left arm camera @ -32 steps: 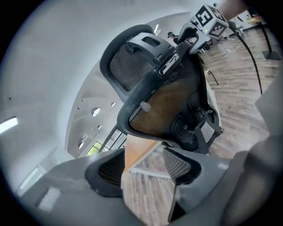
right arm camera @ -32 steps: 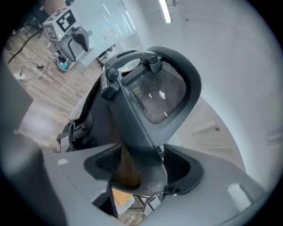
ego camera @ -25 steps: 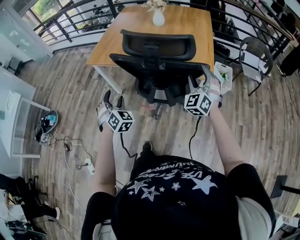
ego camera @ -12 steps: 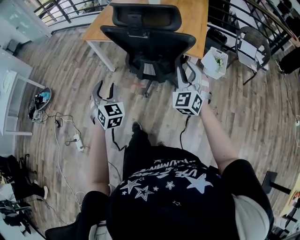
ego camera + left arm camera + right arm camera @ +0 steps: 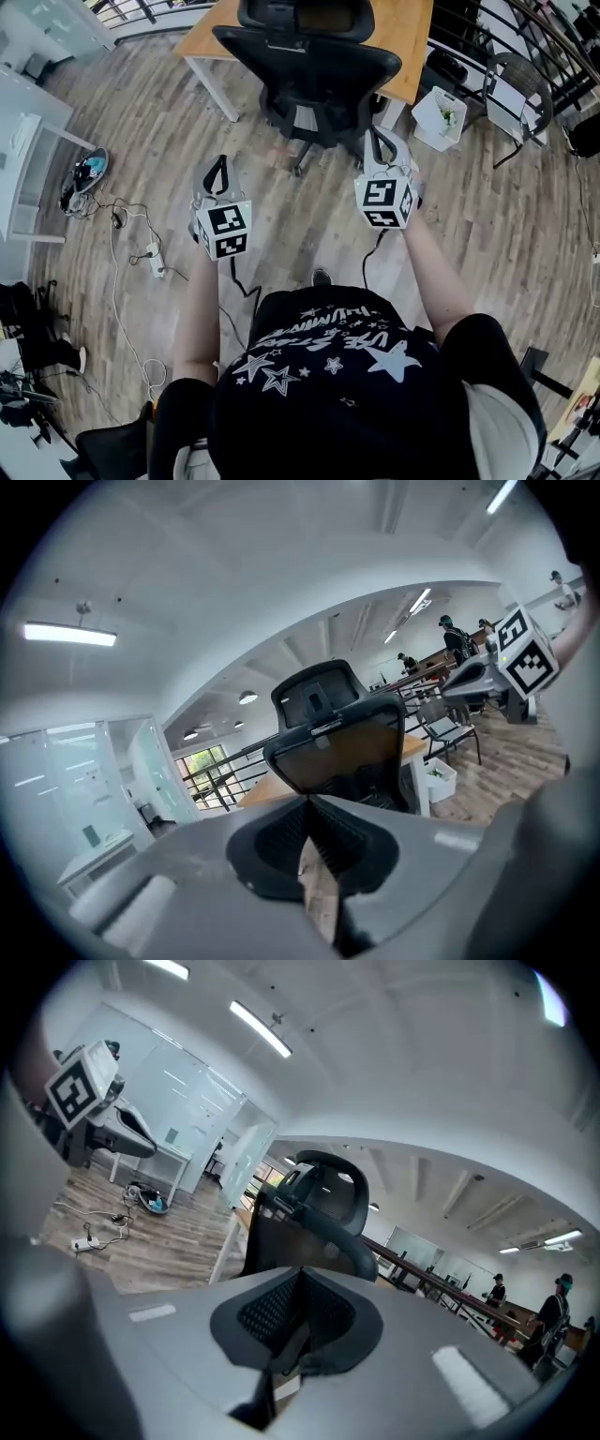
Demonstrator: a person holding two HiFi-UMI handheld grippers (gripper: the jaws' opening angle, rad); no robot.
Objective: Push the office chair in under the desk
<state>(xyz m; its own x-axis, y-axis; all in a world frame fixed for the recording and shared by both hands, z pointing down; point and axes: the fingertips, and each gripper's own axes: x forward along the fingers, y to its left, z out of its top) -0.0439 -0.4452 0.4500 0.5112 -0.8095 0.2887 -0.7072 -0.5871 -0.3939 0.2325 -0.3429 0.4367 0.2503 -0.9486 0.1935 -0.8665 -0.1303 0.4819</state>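
Left gripper (image 5: 219, 161): jaws have just been closing and now stand together with nothing between them; its own view confirms the pads met on empty air. Right gripper (image 5: 374, 133): same finding, jaws just closing, now met, holding nothing.

Office chair (image 5: 314, 75) stands ahead of both grippers with its mesh backrest turned to the person. The wooden desk (image 5: 208, 39) lies directly beyond it. The headrest overlaps the desk's near edge in the head view. How far the seat already sits beneath the top is hard to judge from this steep angle; it appears only partly in.

Governing relation: the push line runs from the grippers straight through the backrest toward the desk. The right gripper is the nearer, its tips just beside the backrest's lower right edge, contact not confirmed. The left gripper hangs over the plank floor (image 5: 141, 141), off the chair's left side and clearly apart from it.

Assessment: pushing evenly calls for the left gripper to come in to the backrest first; a one-sided push would likely swivel the chair.
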